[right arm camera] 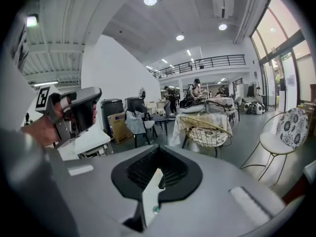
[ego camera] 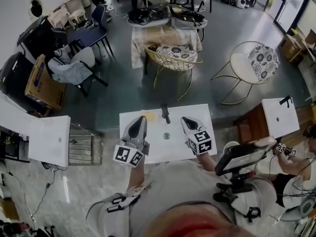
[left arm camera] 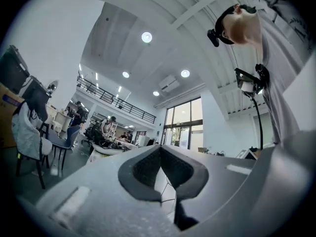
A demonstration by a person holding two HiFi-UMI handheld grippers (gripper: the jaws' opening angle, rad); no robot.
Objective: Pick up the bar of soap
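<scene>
The left gripper [left arm camera: 160,149] has its ribbed black rubber pads pressed together at the tips, with nothing between them; its smooth grey plastic shell flares wide behind the pads. The right gripper [right arm camera: 158,150] looks the same: its dark grooved pads meet at the tips with nothing held, and only a thin sliver of white surface shows through the slot behind them. Both hover side by side over the near half of a square, glossy white basin top [ego camera: 173,152], each carrying a cube of black-and-white square markers at its near end. The bar of soap [ego camera: 149,116] is a small, flat, pale yellow block lying on the far part of that white top, just right of the left gripper's tips and just left of a stubby dark faucet [ego camera: 165,113]. A small round metal drain [ego camera: 166,136] sits between the two grippers. Farther off on the grey floor stands a wire-framed gold chair [ego camera: 173,63] with a floral cushion.
</scene>
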